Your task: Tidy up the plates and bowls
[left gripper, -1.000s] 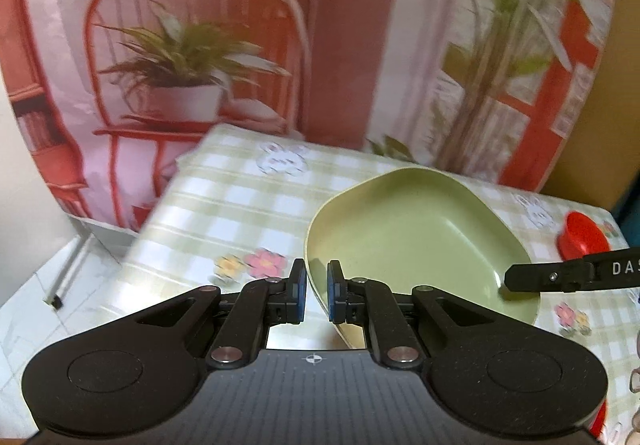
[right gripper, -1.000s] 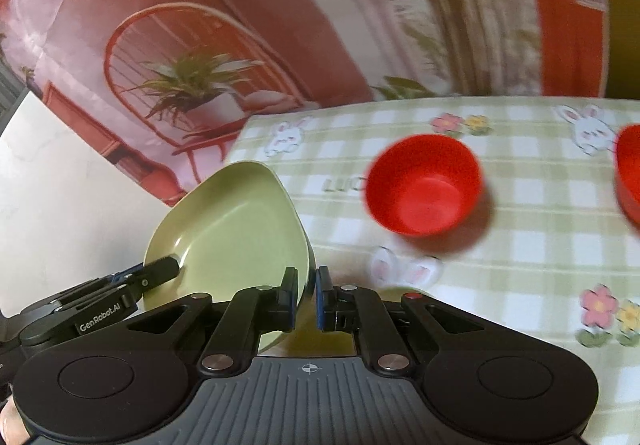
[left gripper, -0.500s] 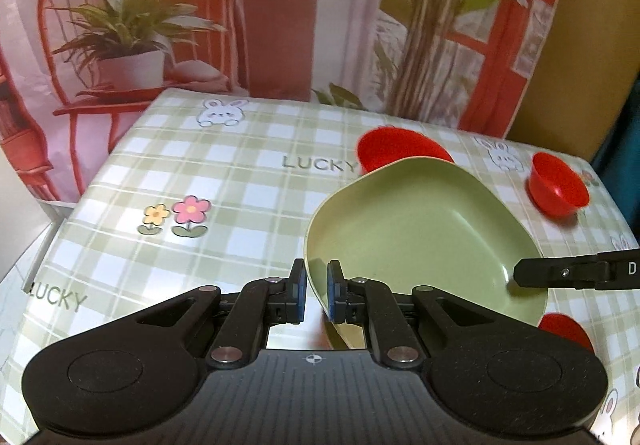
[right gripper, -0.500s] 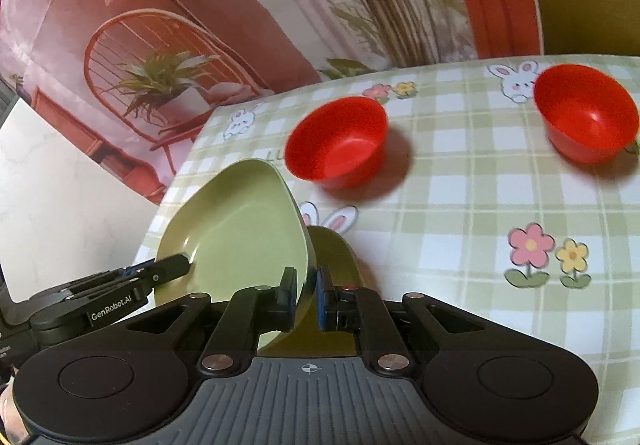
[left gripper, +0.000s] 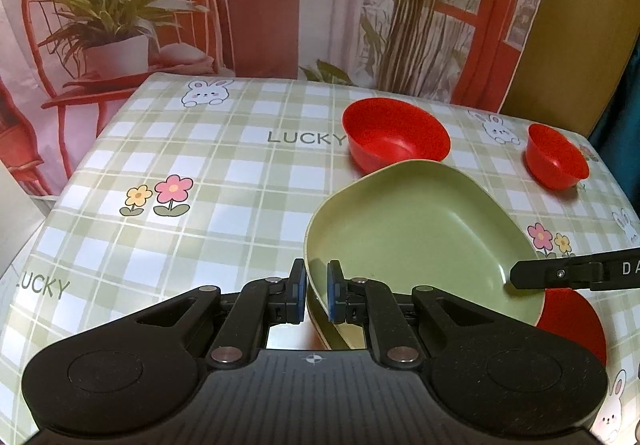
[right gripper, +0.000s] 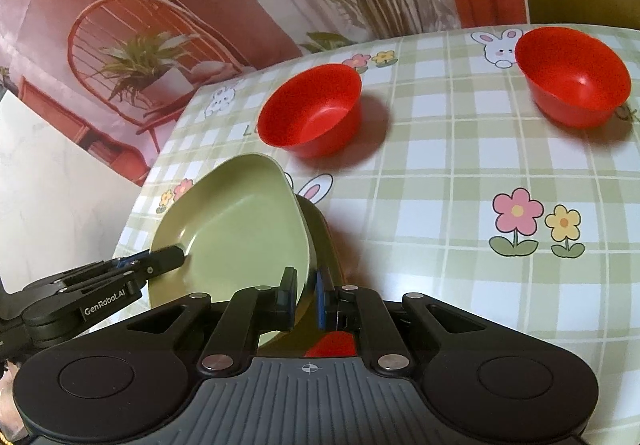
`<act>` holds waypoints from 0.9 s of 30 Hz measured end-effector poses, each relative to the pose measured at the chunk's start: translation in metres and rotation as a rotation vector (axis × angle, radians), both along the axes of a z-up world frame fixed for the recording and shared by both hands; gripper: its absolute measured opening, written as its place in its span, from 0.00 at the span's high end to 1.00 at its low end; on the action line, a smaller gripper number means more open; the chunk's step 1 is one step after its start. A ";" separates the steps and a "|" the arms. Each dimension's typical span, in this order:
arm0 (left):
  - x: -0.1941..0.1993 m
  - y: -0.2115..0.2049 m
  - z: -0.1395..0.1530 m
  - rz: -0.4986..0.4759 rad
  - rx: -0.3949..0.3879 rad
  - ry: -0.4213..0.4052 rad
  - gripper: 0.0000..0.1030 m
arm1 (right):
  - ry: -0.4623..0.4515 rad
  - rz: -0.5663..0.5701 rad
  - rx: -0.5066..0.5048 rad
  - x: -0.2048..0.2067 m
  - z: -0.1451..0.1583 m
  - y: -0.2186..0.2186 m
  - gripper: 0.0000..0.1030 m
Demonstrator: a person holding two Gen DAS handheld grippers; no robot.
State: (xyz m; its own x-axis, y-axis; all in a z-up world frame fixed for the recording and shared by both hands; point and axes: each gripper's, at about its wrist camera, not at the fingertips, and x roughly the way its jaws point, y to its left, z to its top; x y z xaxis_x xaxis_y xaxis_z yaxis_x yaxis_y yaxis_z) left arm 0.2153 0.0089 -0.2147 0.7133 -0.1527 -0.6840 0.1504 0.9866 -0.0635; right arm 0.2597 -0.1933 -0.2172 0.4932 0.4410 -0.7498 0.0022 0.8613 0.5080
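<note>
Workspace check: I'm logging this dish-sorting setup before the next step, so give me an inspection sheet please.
Surface: table under a green-checked cloth with flowers, bunnies and "LUCKY" print.
Job's things: green plate held tilted over a second green plate; two red bowls standing apart at the back; another red bowl partly hidden under the held plate.
Clutter: nothing seen.
Grippers: left gripper shut on the green plate's near rim; right gripper shut on the opposite rim.
Cables: nothing seen.
Surroundings: printed backdrop showing a red chair and plants.
</note>
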 end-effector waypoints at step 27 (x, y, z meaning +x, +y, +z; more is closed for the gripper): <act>0.002 -0.001 -0.013 -0.007 0.021 0.036 0.89 | 0.043 0.015 -0.013 0.005 -0.006 0.000 0.91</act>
State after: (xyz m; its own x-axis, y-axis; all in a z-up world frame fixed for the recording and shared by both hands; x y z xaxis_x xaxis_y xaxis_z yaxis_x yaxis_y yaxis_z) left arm 0.2176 0.0081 -0.2273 0.6868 -0.1424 -0.7127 0.1548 0.9868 -0.0479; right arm 0.2644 -0.1933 -0.2234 0.4541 0.4383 -0.7757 0.0109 0.8678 0.4968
